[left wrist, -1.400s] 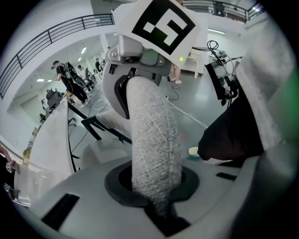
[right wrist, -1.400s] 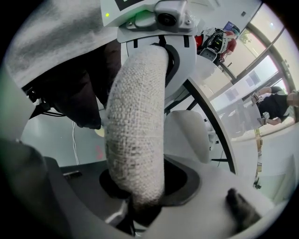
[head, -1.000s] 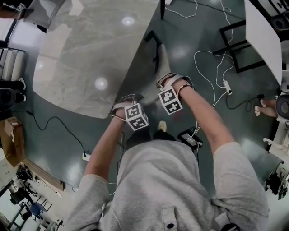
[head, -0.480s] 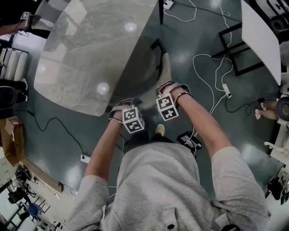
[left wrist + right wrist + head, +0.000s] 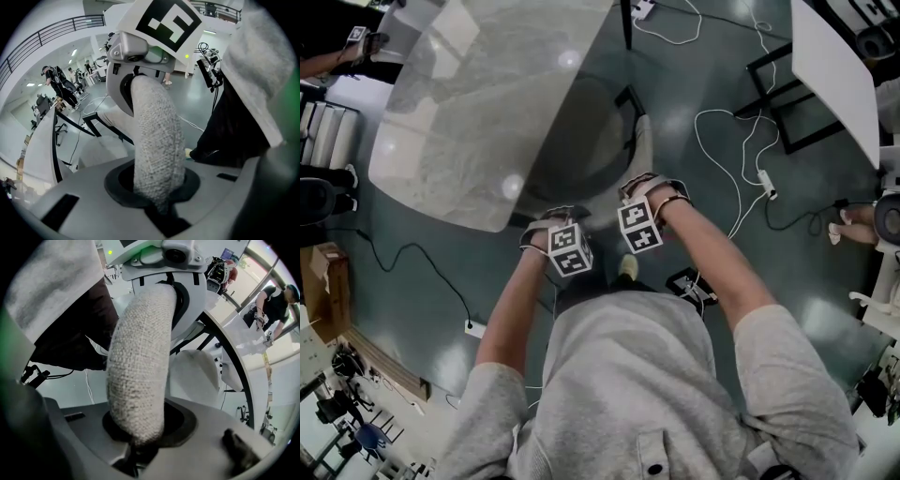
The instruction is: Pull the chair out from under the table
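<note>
Centre frame: my left gripper (image 5: pixel 546 225) and right gripper (image 5: pixel 639 184) clamp the chair backrest (image 5: pixel 154 136); uneven pulling could slip it free.

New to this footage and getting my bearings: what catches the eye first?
The left tongs and the right tongs both clamp the padded grey back of a chair at the middle of the head view. A big pale marbled table fills the upper left, with the chair partly tucked under it. White cables loop over the dark floor at upper right.
</note>
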Tool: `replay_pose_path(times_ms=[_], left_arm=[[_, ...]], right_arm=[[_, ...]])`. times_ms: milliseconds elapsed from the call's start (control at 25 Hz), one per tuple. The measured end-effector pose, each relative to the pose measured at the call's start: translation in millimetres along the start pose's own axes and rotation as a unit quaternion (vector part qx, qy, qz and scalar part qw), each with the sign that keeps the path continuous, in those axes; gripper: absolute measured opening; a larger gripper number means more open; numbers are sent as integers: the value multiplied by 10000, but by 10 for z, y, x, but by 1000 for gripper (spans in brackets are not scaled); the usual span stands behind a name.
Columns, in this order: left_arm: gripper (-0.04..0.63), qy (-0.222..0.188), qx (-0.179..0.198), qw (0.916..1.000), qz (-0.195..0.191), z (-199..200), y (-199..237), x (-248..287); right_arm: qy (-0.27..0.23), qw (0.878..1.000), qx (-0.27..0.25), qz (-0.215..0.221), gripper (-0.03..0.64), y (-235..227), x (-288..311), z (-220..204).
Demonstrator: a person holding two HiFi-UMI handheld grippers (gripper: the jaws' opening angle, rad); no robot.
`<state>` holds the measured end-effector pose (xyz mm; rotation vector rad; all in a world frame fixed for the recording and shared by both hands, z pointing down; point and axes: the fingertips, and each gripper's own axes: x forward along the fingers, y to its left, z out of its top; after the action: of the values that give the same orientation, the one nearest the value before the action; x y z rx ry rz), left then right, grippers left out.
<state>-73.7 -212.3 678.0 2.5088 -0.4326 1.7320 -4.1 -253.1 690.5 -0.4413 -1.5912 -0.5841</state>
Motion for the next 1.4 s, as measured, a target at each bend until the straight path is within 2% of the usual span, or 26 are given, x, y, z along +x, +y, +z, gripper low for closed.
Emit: replay_pose_path(times_ms=[680,1400], left_arm=[[77,5,80,9999,-114,114,-414,-4],[77,62,78,9999,-42,266,-888,84]], right_arm=[[13,9999,158,12,78,426,-57,48],[55,9997,190,-125,78,937,-11,72]])
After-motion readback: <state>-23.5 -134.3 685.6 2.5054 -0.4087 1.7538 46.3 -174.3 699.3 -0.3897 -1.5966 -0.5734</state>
